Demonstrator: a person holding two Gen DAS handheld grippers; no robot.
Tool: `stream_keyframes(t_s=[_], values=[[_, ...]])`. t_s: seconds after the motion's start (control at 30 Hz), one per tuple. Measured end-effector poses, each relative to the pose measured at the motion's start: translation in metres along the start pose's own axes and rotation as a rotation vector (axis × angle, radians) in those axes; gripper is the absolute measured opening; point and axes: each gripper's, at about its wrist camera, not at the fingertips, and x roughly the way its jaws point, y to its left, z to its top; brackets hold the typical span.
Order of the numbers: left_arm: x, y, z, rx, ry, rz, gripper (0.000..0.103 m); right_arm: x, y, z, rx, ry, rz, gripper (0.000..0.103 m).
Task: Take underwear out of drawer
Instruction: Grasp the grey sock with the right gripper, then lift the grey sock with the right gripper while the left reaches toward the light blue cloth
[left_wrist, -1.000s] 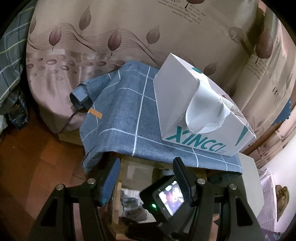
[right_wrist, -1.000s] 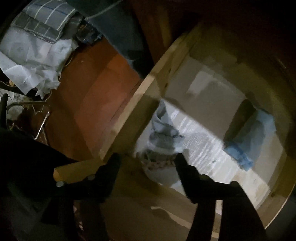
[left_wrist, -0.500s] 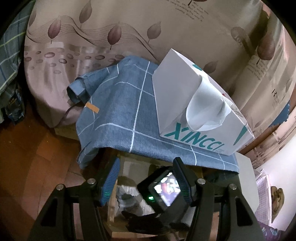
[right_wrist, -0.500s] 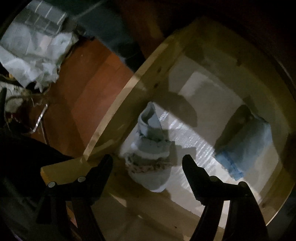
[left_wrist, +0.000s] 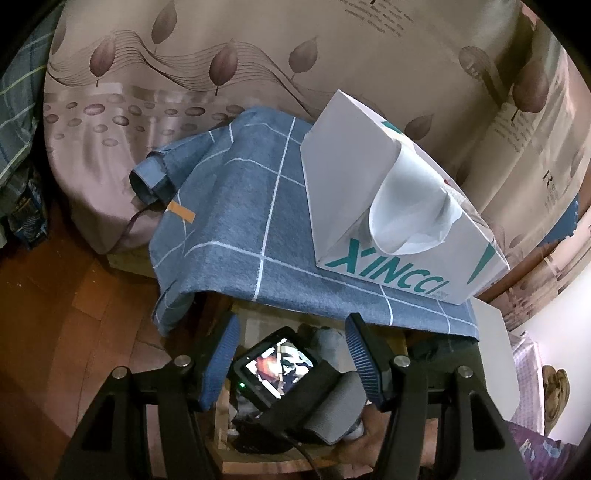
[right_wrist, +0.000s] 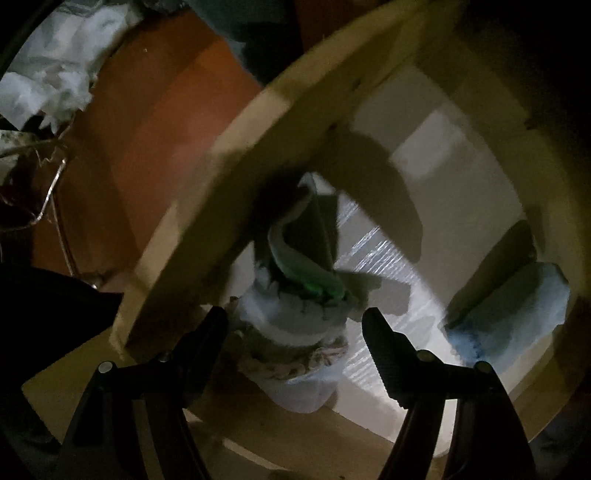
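Note:
In the right wrist view the wooden drawer (right_wrist: 236, 155) stands open. A bundle of pale underwear (right_wrist: 299, 317) with a patterned band lies at its near left corner. My right gripper (right_wrist: 295, 328) is open, its fingers on either side of the bundle, just above it. A folded light blue garment (right_wrist: 517, 314) lies at the drawer's right side. In the left wrist view my left gripper (left_wrist: 291, 354) is open and empty above the drawer, and the right gripper's camera unit (left_wrist: 284, 369) shows between its fingers.
A white tissue box (left_wrist: 388, 206) sits on a blue checked cloth (left_wrist: 251, 221) over the cabinet top. A patterned bedspread (left_wrist: 221, 66) lies behind. Red-brown floor (right_wrist: 140, 122) lies left of the drawer, with white crumpled cloth (right_wrist: 48, 85) on it.
My right gripper has dropped lower into the drawer and closer to the underwear bundle, which now lies between its open fingers. The left gripper has shifted slightly and stays open.

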Motion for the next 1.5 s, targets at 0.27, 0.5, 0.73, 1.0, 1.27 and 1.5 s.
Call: stream_keyframes(t_s=[0.27,0.5,0.73,1.0,1.27,1.5], values=[[0.003,0.000,0.000,0.002,0.007,0.010,0.061,-0.004,-0.006,-0.001,-0.074,-0.006,-0.093,0.028],[0.002,-0.007,-0.005,0.070,0.012,0.024,0.061,-0.053,-0.016,-0.069,-0.094,-0.212,-0.187,0.024],[0.023,-0.033,-0.021,0.195,0.128,0.020,0.061,-0.114,-0.074,-0.181,0.244,-0.512,-0.003,0.024],[0.076,-0.060,-0.059,0.211,0.281,0.026,0.061,-0.142,-0.130,-0.277,0.544,-0.896,0.290,0.024],[0.135,-0.082,-0.087,0.070,0.336,0.044,0.061,-0.152,-0.136,-0.284,0.500,-0.926,0.311,0.025],[0.189,-0.096,-0.100,0.010,0.380,0.093,0.061,-0.185,-0.145,-0.345,0.515,-1.146,0.462,0.027]])
